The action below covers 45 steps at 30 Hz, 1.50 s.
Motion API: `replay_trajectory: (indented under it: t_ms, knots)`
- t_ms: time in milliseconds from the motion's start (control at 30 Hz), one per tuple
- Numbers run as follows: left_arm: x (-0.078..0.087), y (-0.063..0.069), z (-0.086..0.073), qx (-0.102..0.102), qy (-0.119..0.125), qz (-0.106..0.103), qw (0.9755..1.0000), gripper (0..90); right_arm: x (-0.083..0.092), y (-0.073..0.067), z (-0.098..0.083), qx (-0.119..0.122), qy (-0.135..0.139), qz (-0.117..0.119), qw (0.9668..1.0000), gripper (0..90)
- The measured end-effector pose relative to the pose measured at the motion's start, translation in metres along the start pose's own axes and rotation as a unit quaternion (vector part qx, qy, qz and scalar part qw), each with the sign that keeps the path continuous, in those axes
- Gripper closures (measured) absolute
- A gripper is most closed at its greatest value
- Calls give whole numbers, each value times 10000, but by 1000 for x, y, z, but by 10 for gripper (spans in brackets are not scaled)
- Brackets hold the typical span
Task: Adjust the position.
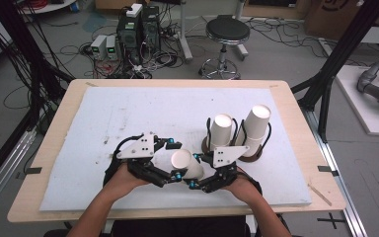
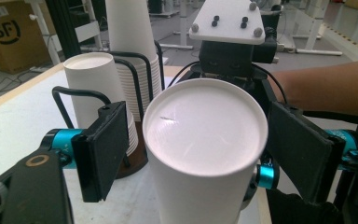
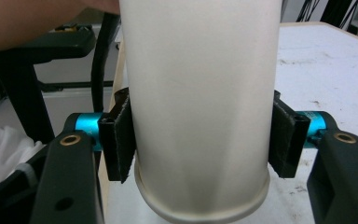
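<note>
One loose paper cup [image 1: 186, 164] at table's [image 1: 54, 148] near edge between two grippers, lying tilted, base toward left gripper [image 1: 170, 160], released. Right gripper [image 1: 197, 170] clamps cup near rim. Two cup stacks [image 1: 222, 129] [image 1: 255, 124] in holder behind.

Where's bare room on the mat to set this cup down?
The white mat is bare on its whole left half and along the far edge behind the cup holder. It is crowded front right: the held cup, both grippers and the two cup stacks.
</note>
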<state>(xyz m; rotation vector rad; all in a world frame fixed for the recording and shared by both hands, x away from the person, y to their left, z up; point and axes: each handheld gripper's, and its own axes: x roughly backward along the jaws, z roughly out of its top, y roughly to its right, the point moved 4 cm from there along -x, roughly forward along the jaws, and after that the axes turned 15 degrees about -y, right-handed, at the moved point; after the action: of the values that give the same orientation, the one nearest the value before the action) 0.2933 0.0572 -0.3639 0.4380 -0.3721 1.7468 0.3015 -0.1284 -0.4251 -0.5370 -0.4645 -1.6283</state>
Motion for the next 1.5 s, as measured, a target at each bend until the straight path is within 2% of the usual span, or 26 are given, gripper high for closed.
replay_trajectory:
  t_ms: [233, 300, 333, 400, 533, 667, 767, 833, 867, 967, 1033, 1133, 1167, 1267, 1333, 1500]
  knots:
    - [-8, 1, -6, 35, -196, -289, 9994, 260, -4, -3, -1, 138, -162, 89, 9997, 370]
    - [-10, 1, -9, 27, -243, -478, 9986, 298, -4, -4, -1, 216, -210, 90, 9995, 374]
    - [-10, 1, -9, 27, -243, -478, 9986, 337, -4, -4, -1, 216, -210, 90, 9995, 374]
    - [-10, 2, -10, -61, -278, -537, 9982, 359, -4, -4, -2, 209, -253, 121, 9994, 381]
    - [-10, 1, -12, -71, -305, -561, 9979, 364, -5, -4, -4, 242, -343, 117, 9990, 382]
    - [-9, 0, -12, 63, -154, -562, 9983, 364, -5, -4, -3, 124, -288, 107, 9995, 332]
    - [-7, -2, -11, 147, 3, -517, 9986, 362, -3, -3, -3, -3, -98, -18, 10000, 265]
    - [-4, -4, -10, 225, 217, -482, 9983, 363, 0, -2, -2, -148, 76, -126, 9998, 204]
    - [-2, -5, -9, 292, 340, -466, 9979, 362, 3, -1, -1, -212, 260, -141, 9993, 203]
    - [2, -7, -7, 421, 634, -451, 9961, 363, 5, 0, -1, -235, 330, -131, 9991, 203]
    - [3, -7, -6, 488, 783, -528, 9943, 363, 5, 0, 0, -239, 347, -142, 9990, 204]
    - [2, -6, -6, 487, 788, -544, 9942, 363, 4, -1, 0, -212, 372, -145, 9990, 210]
    - [2, -6, -6, 504, 801, -573, 9939, 363, 5, -1, 0, -140, 356, -108, 9992, 249]
    - [2, -6, -7, 490, 792, -592, 9939, 364, 6, -1, -1, -133, 365, -80, 9992, 269]
    - [1, -6, -8, 468, 750, -593, 9943, 365, 8, 0, -2, -65, 286, -63, 9995, 318]
    - [1, -6, -10, 464, 658, -664, 9945, 366, 10, 0, -3, -25, 190, -29, 9998, 371]
